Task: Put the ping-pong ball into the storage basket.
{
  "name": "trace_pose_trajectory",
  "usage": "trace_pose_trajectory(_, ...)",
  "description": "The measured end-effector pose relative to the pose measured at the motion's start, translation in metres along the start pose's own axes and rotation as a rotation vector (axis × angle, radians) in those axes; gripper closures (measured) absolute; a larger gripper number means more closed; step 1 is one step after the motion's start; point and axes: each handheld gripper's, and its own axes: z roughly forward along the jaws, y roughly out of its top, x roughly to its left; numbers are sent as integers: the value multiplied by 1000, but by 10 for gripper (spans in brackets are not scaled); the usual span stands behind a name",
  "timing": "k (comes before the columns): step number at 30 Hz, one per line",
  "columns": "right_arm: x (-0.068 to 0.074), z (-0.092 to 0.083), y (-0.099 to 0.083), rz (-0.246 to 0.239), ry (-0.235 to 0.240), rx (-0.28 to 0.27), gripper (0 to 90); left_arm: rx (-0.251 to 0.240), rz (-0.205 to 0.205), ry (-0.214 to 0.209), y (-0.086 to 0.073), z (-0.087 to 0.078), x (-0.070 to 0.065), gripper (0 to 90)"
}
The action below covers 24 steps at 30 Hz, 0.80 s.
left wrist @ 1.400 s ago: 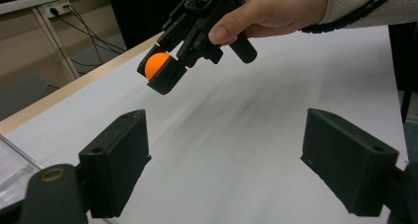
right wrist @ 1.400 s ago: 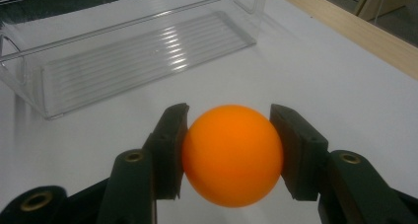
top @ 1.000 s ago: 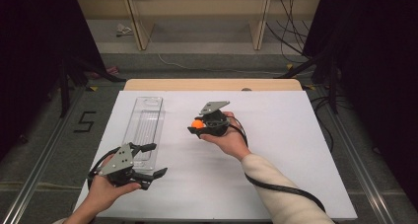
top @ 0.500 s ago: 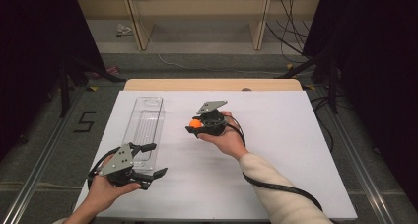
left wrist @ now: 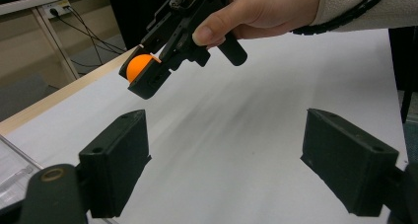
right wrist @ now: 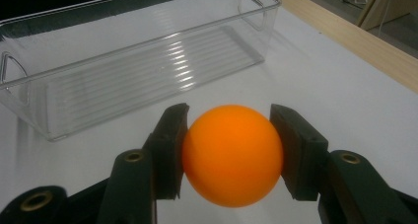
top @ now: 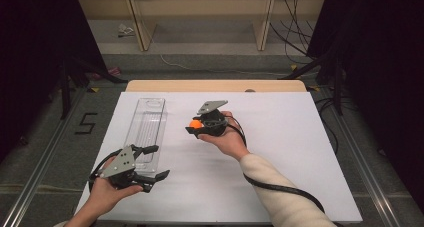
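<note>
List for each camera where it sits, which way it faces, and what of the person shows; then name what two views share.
High view: above the person's side, looking forward and down on the table; both forearms, left gripper, right gripper.
Left gripper view: rides the left gripper, looking between open jaws across the table at the right hand.
Right gripper view: rides the right gripper, facing the clear bin.
Shared: all three show the orange ball clamped in the right gripper.

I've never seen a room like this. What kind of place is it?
Probably a lab or workshop for recording handling tasks: a white-covered table, black curtains around it, loose cables on the floor, and a hand-held gripper clamping an orange ball.
</note>
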Motion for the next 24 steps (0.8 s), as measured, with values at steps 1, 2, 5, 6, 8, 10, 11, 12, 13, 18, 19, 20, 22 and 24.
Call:
trace_pose_trajectory(1,0,0,0,0,1,1,514,0,0,0,0,0,0,177)
trace_pose_trajectory(2,0,1,0,0,1,1,514,0,0,0,0,0,0,177)
trace_pose_trajectory(5,0,2,1,-3,1,2,514,0,0,0,0,0,0,177)
trace_pose_trajectory(6,0,2,2,-3,0,1,514,0,1,0,0,0,0,177)
trace_pose_trajectory(8,1,3,2,-3,3,1,514,0,1,0,0,0,0,177)
trace_pose_trajectory(10,1,3,3,-5,2,0,514,0,0,0,0,0,0,177)
trace_pose_trajectory(11,1,4,3,-4,3,0,514,0,1,1,0,0,0,177)
trace_pose_trajectory(12,2,4,4,-4,4,1,514,0,1,0,0,0,0,177)
trace_pose_trajectory(13,2,5,4,-6,5,1,514,0,1,0,0,0,0,177)
trace_pose_trajectory(18,2,6,7,-9,8,3,514,0,1,0,0,0,0,177)
trace_pose_trajectory(19,3,6,8,-9,7,5,514,0,2,0,0,0,0,177)
trace_pose_trajectory(20,3,7,8,-10,8,1,514,0,2,0,0,0,0,177)
trace_pose_trajectory(22,3,7,9,-12,9,5,514,0,1,0,0,0,0,177)
trace_pose_trajectory(24,3,8,9,-13,10,8,514,0,2,0,0,0,0,177)
